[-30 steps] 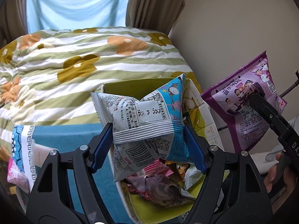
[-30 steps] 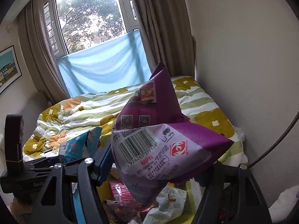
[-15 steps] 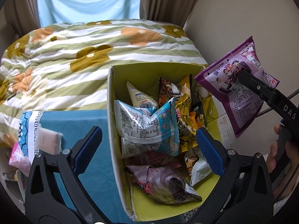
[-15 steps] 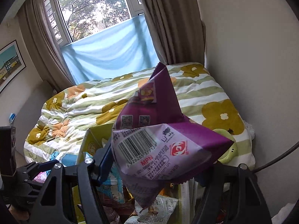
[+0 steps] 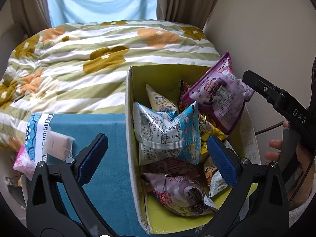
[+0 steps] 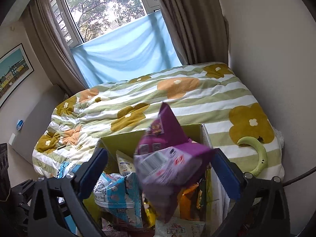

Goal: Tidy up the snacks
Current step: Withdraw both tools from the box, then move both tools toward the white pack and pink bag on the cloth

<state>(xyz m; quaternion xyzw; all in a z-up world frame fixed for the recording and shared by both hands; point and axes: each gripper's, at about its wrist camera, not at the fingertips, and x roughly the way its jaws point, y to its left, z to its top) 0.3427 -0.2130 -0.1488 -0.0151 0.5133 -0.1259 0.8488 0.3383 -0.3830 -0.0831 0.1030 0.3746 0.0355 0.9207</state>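
A yellow-green cardboard box [image 5: 130, 138] holds several snack packets. A blue-and-white packet [image 5: 167, 134] lies on top of the heap, and my left gripper [image 5: 156, 140] hangs open just above it without touching. My right gripper [image 6: 160, 154] is over the box [image 6: 122, 140] and its jaws are opening. The purple packet [image 6: 167, 167] is blurred and dropping between them, free of both pads. In the left wrist view the purple packet [image 5: 217, 98] sits at the box's far right, just clear of the right gripper's black finger [image 5: 276, 96].
The box stands beside a teal-covered surface [image 5: 94, 158] with a small white packet [image 5: 57, 144] and a pink packet [image 5: 21, 160] on it. A flowered quilt [image 5: 88, 59] covers the bed behind. A wall is close on the right. A green curved object [image 6: 256, 158] lies on the quilt.
My left gripper let go of the blue-and-white packet, which now lies in the box. My right gripper came down over the box and opened, and the purple packet is falling.
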